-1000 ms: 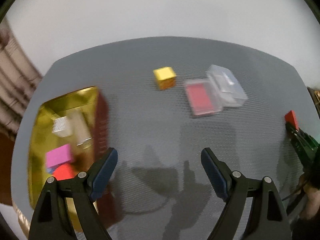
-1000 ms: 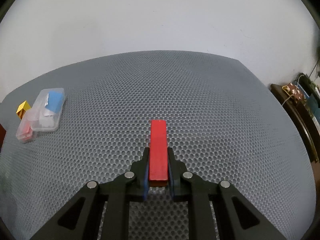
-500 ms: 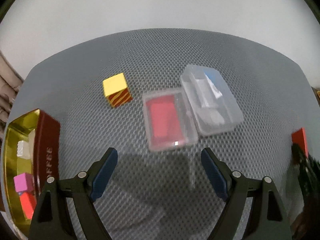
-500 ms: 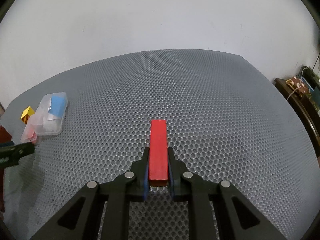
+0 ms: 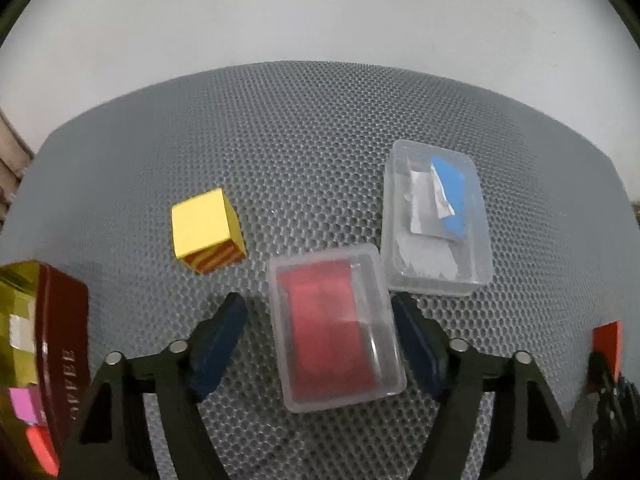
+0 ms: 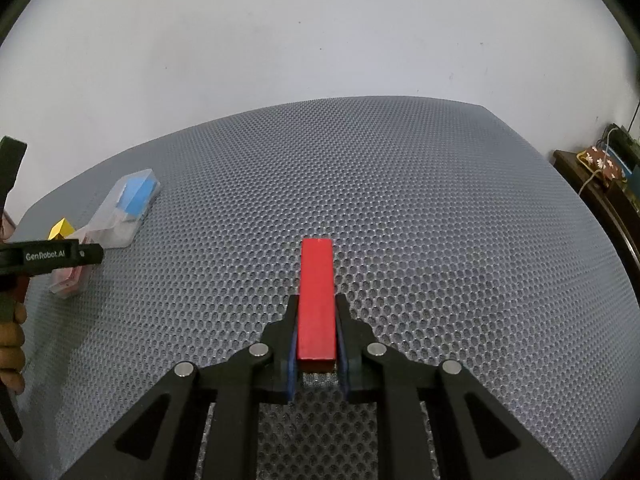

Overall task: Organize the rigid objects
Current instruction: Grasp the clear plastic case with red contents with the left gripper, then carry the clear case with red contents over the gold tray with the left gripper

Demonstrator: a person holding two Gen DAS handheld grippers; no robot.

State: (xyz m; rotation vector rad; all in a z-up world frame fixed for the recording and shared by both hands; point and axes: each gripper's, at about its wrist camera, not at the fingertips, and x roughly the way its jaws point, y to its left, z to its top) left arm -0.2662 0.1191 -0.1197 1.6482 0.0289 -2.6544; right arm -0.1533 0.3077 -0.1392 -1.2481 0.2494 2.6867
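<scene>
Left claw newly closing astride red-filled clear case, pads not clearly touching; right claw clamped on red block.

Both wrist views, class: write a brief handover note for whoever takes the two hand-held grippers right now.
Left hand-held gripper: jaws have just been closing around the clear case with the red insert; not yet gripped.
Right hand-held gripper: shut on the red block.
Yellow cube and clear case with blue contents sit on the grey mat.
Done: some blocks lie in the gold tin.
Left: tidy away the rest.
</scene>
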